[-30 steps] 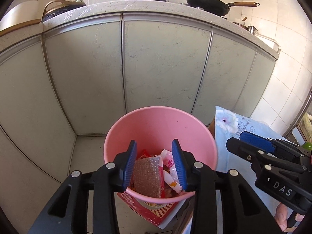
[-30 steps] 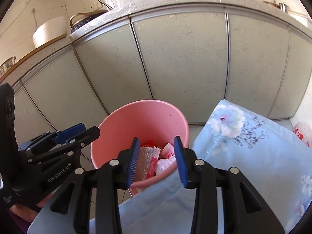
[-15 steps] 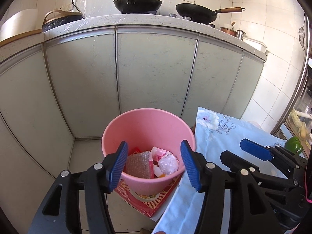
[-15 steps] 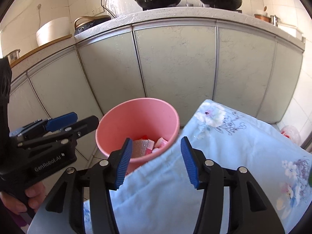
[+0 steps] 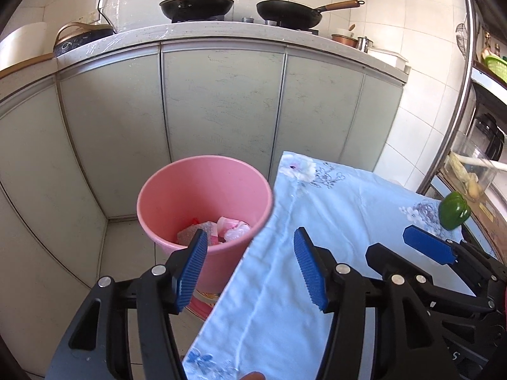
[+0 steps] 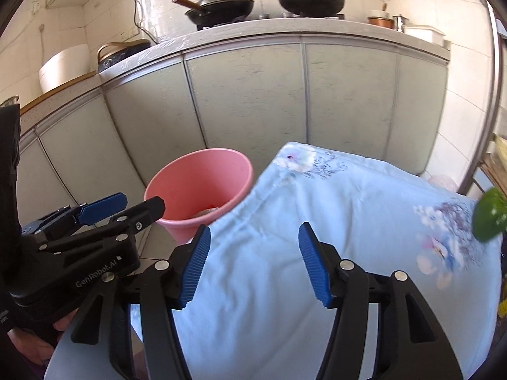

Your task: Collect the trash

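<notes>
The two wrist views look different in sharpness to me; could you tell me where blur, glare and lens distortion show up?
Left wrist view: mostly sharp, the pink bucket and its trash crisp; the straight counter edge bows from fisheye distortion; dark vignette in the corners. Right wrist view: softer overall, the green pepper at the right edge smeared by motion blur; glare on the plastic sheet by the wall.

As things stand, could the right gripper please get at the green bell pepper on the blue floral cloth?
Probably yes: the right gripper, empty with jaws opening, has only bare blue floral cloth between it and the green bell pepper.
</notes>
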### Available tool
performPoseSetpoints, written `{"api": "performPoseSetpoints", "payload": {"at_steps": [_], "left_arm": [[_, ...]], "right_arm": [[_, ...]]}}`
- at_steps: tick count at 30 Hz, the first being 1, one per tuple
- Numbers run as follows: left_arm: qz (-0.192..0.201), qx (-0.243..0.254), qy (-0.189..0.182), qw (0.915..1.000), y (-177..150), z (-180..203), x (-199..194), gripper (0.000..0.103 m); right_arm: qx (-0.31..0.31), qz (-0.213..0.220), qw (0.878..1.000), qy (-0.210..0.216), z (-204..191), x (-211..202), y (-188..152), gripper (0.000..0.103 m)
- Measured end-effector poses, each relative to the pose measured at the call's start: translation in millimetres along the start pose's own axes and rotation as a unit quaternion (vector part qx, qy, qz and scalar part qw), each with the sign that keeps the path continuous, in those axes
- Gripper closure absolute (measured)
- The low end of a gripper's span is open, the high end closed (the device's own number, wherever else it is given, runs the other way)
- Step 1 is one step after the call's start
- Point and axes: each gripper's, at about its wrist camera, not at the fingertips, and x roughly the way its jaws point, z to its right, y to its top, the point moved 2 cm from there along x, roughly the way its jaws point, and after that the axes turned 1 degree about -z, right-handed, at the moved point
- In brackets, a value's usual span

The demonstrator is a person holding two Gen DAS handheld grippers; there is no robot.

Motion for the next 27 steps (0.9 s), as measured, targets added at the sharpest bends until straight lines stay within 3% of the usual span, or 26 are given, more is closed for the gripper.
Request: {"api": "performPoseSetpoints", "payload": {"at_steps": [13, 27], "left_arm": [[-0.004, 0.027, -0.032, 0.9991, -21.1, 32.0, -17.8, 0.047], [-0.013, 0.069, -0.043, 0.9966, -37.8, 57.5, -22.4, 0.047]], "right_arm": [[0.020, 0.014, 0.999, -0.047, 24.1, -40.8, -35.1, 0.044], [0.041, 0.012, 0.996, -0.076, 39.2, -53.6, -54.6, 0.044]]}}
